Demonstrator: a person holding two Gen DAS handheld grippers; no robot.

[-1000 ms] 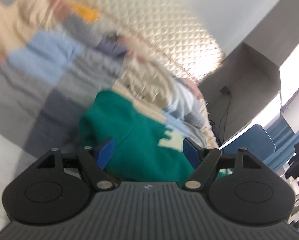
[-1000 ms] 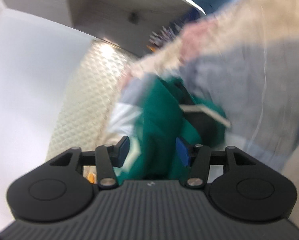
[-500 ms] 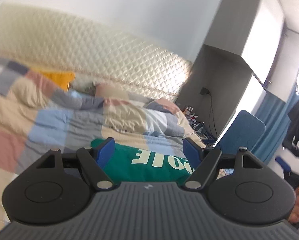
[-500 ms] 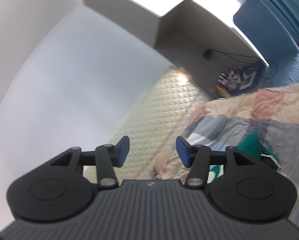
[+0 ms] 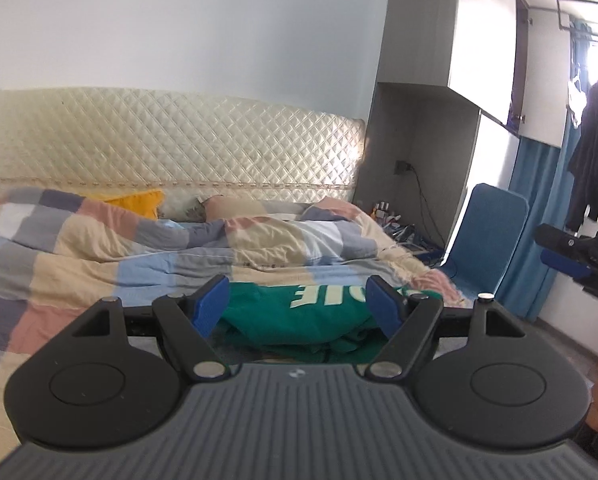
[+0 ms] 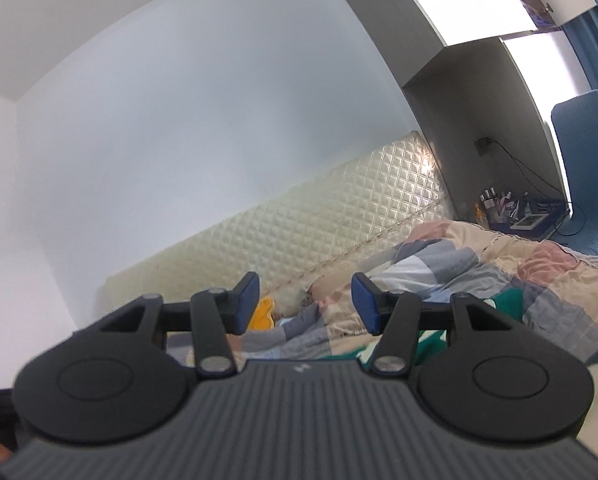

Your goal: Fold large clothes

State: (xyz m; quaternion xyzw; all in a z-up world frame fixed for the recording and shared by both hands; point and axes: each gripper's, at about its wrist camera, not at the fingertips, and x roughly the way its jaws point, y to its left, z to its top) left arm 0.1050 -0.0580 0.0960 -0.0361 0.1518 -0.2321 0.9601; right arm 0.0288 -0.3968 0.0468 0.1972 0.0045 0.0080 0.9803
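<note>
The left gripper stands wide with nothing between its blue pads, and the right gripper is also parted and empty. Beyond them the green garment with pale lettering lies bunched on the patchwork quilt of the bed, under a quilted cream headboard.

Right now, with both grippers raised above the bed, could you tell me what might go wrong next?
The green sweatshirt lies bunched on the rumpled patchwork quilt, so the open left gripper or right gripper may pinch quilt along with it. The two grippers also hover close together, so they might collide on the way down.
</note>
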